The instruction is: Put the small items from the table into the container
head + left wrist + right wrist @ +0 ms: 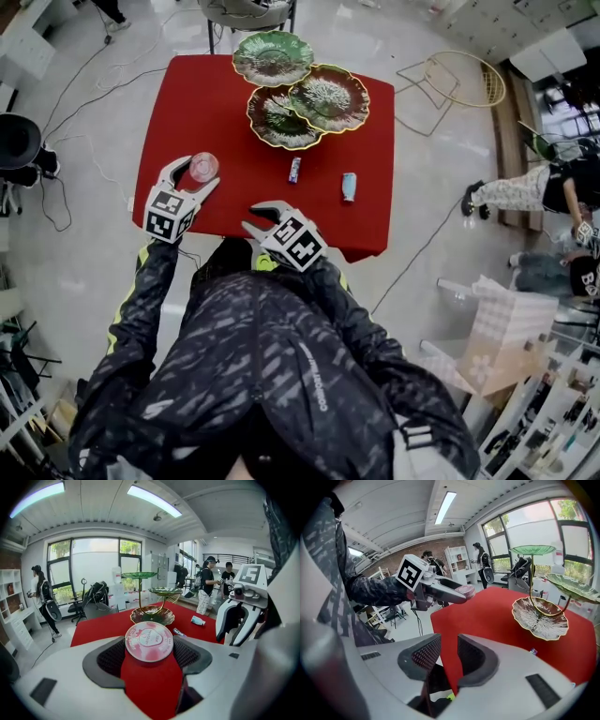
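The left gripper [195, 174] hangs over the counter's near left corner, tilted downward. Its jaws stand wide and clamp a round pink tin [149, 641] by its sides. The right gripper [258, 216] sits at the counter's near edge, angled down and toward the left gripper, with its jaws a narrow gap apart and nothing between them. Both arms, in dark patterned sleeves, reach forward.

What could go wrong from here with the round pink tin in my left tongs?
The pink tin is round and the left tongs hold it only by its edge, so it might slip out. The leaf dishes overlap on their stand, so lowering it in could knock an upper dish's rim.
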### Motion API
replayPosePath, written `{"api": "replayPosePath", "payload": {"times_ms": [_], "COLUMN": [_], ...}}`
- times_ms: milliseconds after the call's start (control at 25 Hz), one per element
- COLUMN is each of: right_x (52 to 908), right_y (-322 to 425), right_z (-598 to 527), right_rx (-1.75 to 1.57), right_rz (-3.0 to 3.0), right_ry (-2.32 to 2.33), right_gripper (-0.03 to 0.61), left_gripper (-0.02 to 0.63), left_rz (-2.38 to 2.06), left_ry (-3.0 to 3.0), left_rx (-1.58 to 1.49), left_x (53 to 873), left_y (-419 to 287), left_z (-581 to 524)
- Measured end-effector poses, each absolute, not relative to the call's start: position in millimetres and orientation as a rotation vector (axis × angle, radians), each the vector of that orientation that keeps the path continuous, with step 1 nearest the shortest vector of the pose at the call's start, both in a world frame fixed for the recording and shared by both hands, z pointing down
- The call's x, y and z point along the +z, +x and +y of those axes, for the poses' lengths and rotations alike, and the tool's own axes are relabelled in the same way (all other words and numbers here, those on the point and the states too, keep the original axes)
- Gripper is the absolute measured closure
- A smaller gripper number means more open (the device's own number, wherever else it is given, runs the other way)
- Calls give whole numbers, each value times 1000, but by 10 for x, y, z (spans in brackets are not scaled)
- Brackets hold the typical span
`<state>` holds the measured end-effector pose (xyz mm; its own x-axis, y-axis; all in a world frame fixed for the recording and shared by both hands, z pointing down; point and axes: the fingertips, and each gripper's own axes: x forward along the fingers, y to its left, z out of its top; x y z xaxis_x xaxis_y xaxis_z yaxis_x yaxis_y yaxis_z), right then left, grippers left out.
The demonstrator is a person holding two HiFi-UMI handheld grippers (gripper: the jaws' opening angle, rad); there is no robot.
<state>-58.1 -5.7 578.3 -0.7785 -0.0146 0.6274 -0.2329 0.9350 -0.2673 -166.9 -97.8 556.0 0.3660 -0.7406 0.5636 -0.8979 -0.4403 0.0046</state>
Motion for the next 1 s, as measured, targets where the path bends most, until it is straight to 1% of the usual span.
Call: {"api": "replayPosePath", "payload": {"times_ms": [480,800,1000], "right_x": [5573,5494,5539], "right_y": [-426,-264,-289], "right_z": [62,-9,-86], "right_rx": [398,387,419], "right_rz": [-2470,-2480,-2472], "right_ry": [200,246,281], "right_gripper": [474,474,474], "left_gripper": [290,290,290], "left_rz": [-1474,-1499,-1479], "left_ry": [2441,2491,2553], "left_rx": [710,686,685], "left_x": [4811,4424,4204], "left_y": [-1356,-1269,-1302], "left_z": [-948,-1055,-1300]}}
